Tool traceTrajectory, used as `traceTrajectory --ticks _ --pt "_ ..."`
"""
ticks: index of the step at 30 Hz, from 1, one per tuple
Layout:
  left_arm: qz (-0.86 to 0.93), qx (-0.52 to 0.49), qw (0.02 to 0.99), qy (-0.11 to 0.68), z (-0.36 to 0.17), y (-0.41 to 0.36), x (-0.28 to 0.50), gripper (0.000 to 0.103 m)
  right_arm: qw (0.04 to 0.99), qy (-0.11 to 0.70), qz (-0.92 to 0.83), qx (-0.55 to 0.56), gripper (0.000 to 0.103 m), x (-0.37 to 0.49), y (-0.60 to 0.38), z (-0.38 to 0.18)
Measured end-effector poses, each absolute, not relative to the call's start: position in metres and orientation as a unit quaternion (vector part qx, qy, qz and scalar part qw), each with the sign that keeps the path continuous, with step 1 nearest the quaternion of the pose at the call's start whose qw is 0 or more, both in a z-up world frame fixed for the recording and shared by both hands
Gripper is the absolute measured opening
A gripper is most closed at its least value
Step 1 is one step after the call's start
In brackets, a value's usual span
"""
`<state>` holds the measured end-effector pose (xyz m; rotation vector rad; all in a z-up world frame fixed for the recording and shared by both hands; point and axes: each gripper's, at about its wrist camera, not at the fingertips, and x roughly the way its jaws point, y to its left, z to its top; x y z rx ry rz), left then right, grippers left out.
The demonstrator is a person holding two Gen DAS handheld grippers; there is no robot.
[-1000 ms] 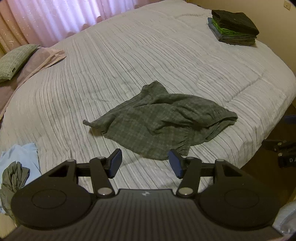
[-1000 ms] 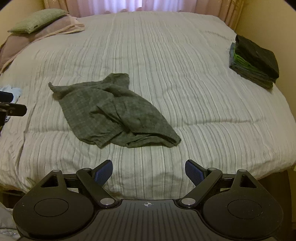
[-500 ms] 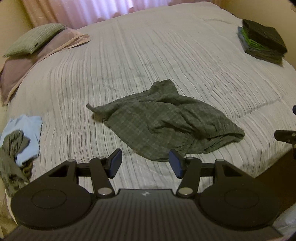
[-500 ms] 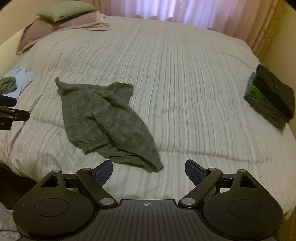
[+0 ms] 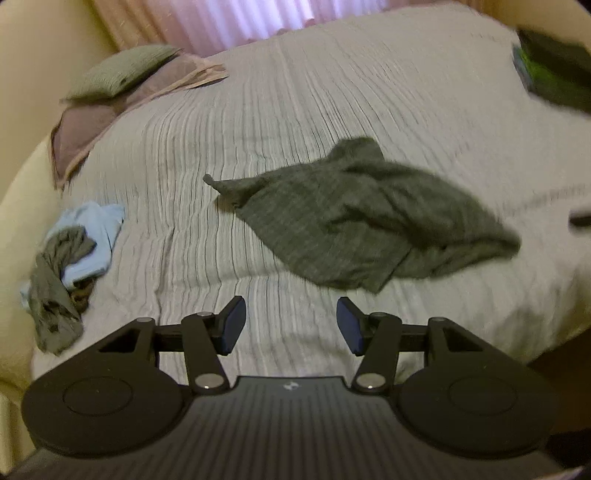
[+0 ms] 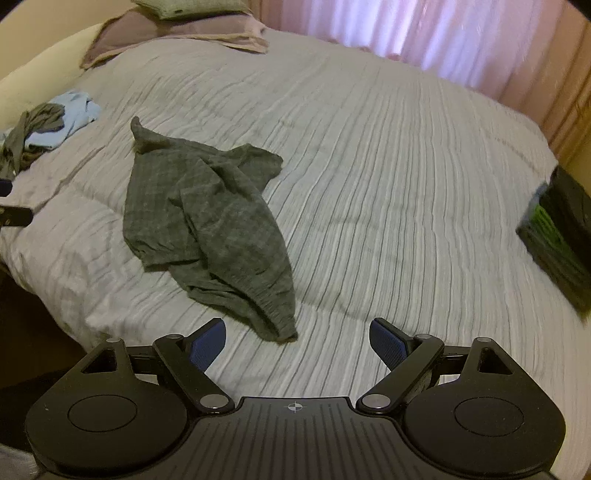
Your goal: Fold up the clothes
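Note:
A crumpled grey-green checked garment (image 5: 354,218) lies on the striped bedspread (image 5: 295,103), near the bed's front edge; it also shows in the right wrist view (image 6: 210,229). My left gripper (image 5: 291,325) is open and empty, hovering above the bed's front edge just short of the garment. My right gripper (image 6: 297,345) is open and empty, with the garment's nearest end (image 6: 277,325) just ahead between its fingers. Each gripper's tip shows at the edge of the other's view.
A stack of folded dark and green clothes (image 6: 561,229) sits at the bed's right side. A heap of unfolded clothes, light blue and grey (image 5: 70,254), lies at the left edge. Pillows (image 5: 122,74) lie at the head, under pink curtains (image 6: 443,33).
Both grippers have swung and moved closer over the bed. The right gripper has come around toward the garment's near end. The garment has not moved. Both stay open.

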<state>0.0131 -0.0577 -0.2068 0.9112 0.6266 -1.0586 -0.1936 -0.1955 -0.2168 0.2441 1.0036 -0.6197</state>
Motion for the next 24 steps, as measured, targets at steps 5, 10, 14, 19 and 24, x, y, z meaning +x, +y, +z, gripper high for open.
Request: traceTrajectory --ticks 5,10,14,19,24 --pt "-0.507 0.474 0.688 0.210 -0.242 -0.066 -0.002 0.051 0.835 0.463 -0.290 0.063 0.088 -0.199 -0.198 -0.244" --pt "-0.537 0.508 0.656 0.150 -0.270 -0.084 -0.002 0.051 0.829 0.468 -0.306 0.016 0.084 -0.203 -0.198 -0.274" --pt "-0.559 0.533 0.627 0.103 -0.296 -0.097 0.005 0.051 0.820 0.493 -0.289 -0.027 0.067 -0.204 -0.198 -0.305" --pt "-0.591 0.578 0.562 0.039 -0.332 -0.098 0.007 0.051 0.813 0.509 -0.275 -0.071 0.055 -0.199 -0.197 -0.336" --pt "-0.612 0.612 0.501 -0.013 -0.367 -0.098 0.010 0.051 0.812 0.514 -0.268 -0.069 0.055 -0.195 -0.200 -0.351"
